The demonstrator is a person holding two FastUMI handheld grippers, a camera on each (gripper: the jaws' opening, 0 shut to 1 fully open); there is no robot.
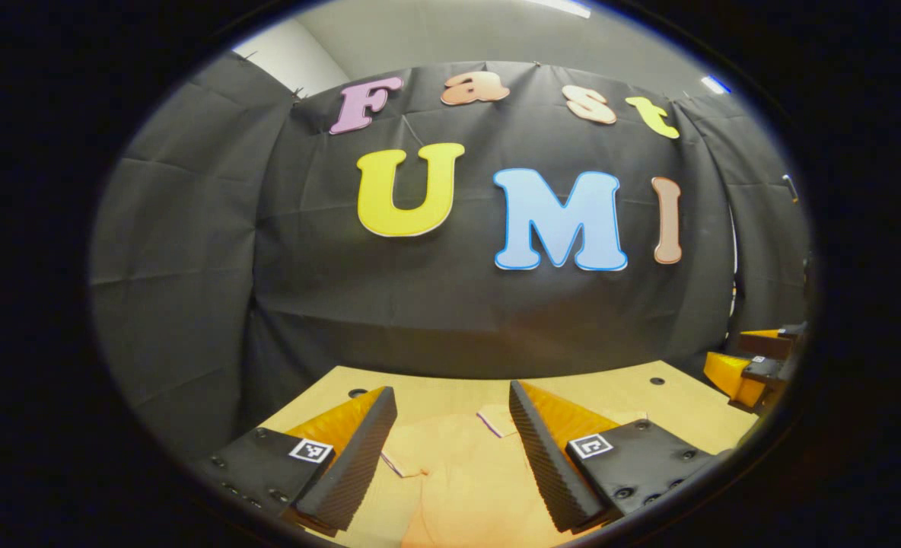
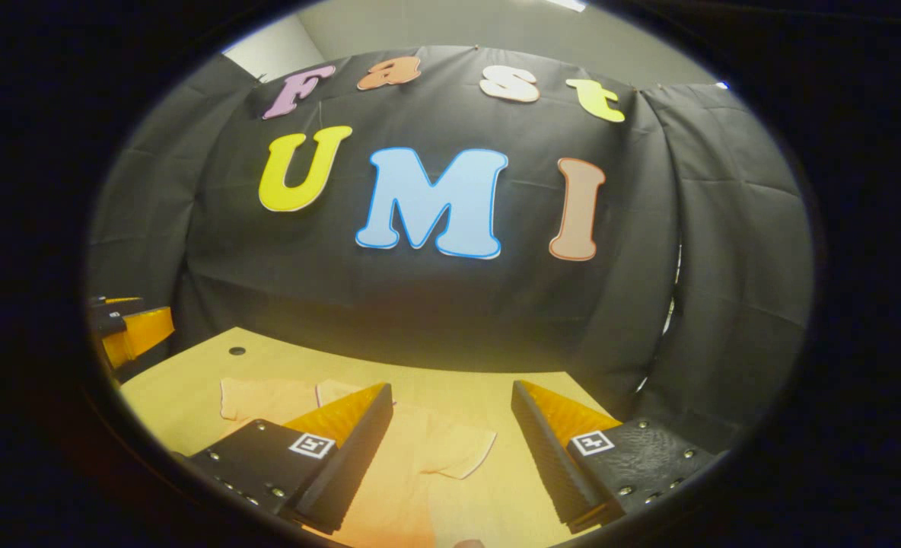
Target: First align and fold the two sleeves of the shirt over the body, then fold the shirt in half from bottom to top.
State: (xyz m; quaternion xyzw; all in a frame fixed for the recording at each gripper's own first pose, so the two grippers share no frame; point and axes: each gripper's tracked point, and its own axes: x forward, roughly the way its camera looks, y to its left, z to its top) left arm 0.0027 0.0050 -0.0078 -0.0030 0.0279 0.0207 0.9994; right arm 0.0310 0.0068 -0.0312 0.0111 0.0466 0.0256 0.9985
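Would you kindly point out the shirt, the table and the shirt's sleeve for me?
shirt (image 1: 458,487): left gripper view, the body cloth.
table (image 1: 671,403): left gripper view, bare top by the far edge.
sleeve (image 2: 462,453): right gripper view, the spread sleeve's middle.

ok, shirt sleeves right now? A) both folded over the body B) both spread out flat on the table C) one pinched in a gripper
B: in the right gripper view both sleeves of the shirt lie spread on the table; the right gripper is open and holds nothing.
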